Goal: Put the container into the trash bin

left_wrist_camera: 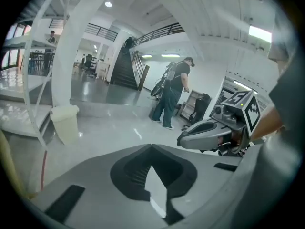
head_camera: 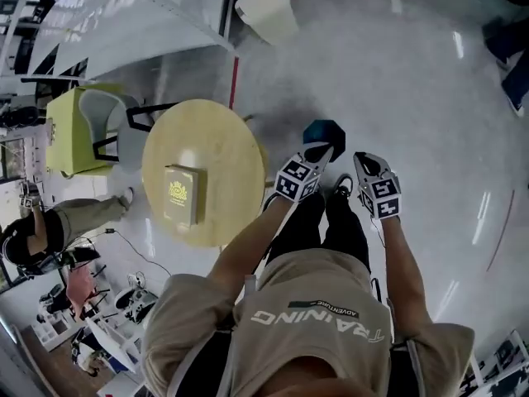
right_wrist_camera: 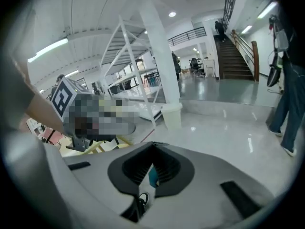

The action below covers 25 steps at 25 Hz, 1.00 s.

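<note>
While neither carries anything, both tools are closed. The left tool [left_wrist_camera: 151,148] has its jaws together with only bare floor showing through the slot behind the tips. The right tool [right_wrist_camera: 153,146] looks the same, with a sliver of teal and a shoe glimpsed through its slot. The person holds them side by side in front of the body, angled down at the floor [head_camera: 413,81]. To me that reads as a resting carry, not a reach, since nothing needs guarding or steadying.

Just past the left tool's tip a dark teal bin-like thing [head_camera: 324,131] sits on the floor by the person's feet; its inside cannot be seen. Well to the left, a flat yellow box [head_camera: 183,193] lies on the round tabletop [head_camera: 223,135], near its middle and apart from both tools. A white bin [head_camera: 266,11] stands far off beside a white frame.

I cannot place the container for certain. It may be that yellow box, untouched, or it may already lie inside the teal thing.
</note>
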Available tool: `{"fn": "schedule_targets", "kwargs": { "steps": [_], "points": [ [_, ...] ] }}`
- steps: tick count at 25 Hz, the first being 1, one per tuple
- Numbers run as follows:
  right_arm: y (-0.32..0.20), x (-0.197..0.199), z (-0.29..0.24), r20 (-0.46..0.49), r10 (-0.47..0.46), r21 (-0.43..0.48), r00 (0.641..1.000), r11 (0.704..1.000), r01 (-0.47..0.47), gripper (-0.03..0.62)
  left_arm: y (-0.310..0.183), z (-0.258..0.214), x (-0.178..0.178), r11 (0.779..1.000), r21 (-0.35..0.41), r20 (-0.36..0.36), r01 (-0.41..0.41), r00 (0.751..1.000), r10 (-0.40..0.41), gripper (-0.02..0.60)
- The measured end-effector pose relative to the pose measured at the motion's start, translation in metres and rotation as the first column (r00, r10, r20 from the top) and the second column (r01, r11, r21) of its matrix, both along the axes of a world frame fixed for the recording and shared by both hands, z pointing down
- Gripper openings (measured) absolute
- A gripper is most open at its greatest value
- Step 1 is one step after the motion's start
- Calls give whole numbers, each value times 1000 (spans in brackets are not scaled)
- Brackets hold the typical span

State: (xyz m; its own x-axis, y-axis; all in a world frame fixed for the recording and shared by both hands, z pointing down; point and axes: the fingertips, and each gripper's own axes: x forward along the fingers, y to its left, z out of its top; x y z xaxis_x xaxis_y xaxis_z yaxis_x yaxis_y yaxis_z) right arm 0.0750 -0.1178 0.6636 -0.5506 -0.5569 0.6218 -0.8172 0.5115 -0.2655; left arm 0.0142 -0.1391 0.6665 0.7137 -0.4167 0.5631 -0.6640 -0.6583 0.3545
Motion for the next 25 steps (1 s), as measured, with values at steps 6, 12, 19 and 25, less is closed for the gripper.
{"fn": "schedule_targets", "kwargs": {
  "steps": [6, 12, 19, 25],
  "points": [
    [13, -5, -87, 70, 14, 102, 997, 995, -21, 3, 9, -88, -10, 993, 91, -73, 68, 995, -61, 5],
    [13, -2, -150, 135, 15, 208, 991, 977, -43, 3, 15, -164, -21, 974, 182, -147, 133, 983, -107, 5],
    [13, -5, -221, 152, -6, 334, 988, 941, -46, 3, 18, -219, -30, 952, 286, -143, 113, 987, -74, 5],
    [18, -10, -265, 130, 5, 393, 992, 918, -56, 3, 10, -268, -36, 915, 381, -150, 136, 985, -84, 5]
  ]
}}
